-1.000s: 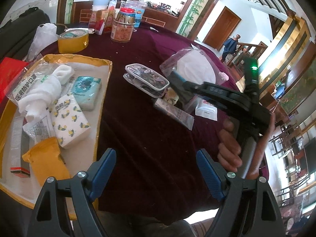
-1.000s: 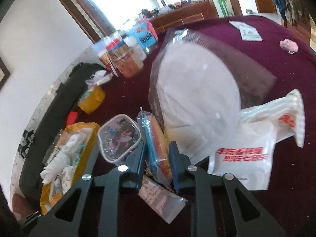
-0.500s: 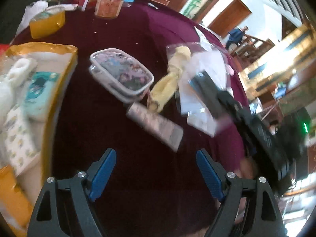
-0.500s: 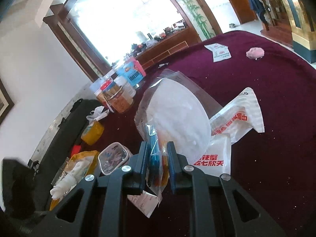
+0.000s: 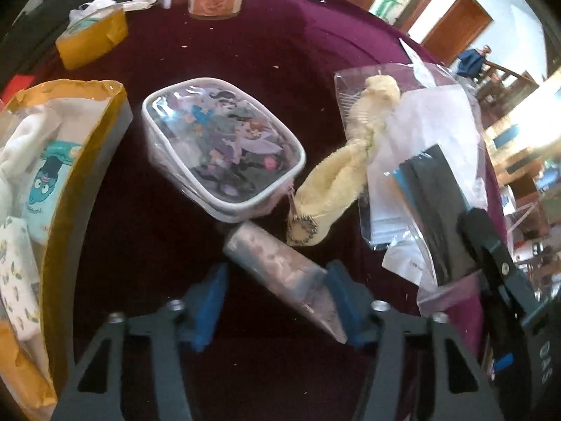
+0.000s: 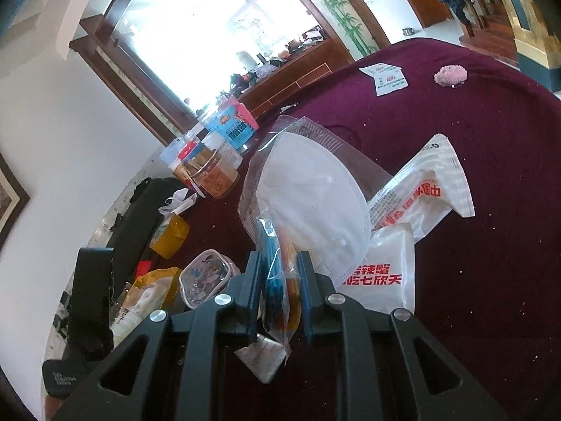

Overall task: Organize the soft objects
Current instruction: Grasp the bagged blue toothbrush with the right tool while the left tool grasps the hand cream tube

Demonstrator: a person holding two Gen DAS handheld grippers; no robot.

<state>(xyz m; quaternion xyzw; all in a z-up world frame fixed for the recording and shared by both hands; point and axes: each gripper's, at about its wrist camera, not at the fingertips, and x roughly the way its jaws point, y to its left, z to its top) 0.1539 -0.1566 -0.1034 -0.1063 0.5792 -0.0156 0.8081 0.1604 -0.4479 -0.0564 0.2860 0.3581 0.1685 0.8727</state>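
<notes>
A desk [image 6: 491, 161] under dark red cloth carries jars [image 6: 210, 172] and a blue carton [image 6: 231, 129] at its far left edge. Behind them stand a bright arched window [image 6: 210, 28] and a wooden sideboard [image 6: 298, 73]. A brown door [image 5: 455, 24] shows far right.

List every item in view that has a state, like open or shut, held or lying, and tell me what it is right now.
left gripper: jaws just closing around the foil sachet, not yet clamped
foil sachet: lying on the tablecloth between the jaws
right gripper: shut on the clear packet
clear packet: held, hanging
cartoon pouch: closed, lying flat
yellow towel: loose on the tablecloth
mask bag: sealed, lying down
yellow tray: holding soft packs
</notes>
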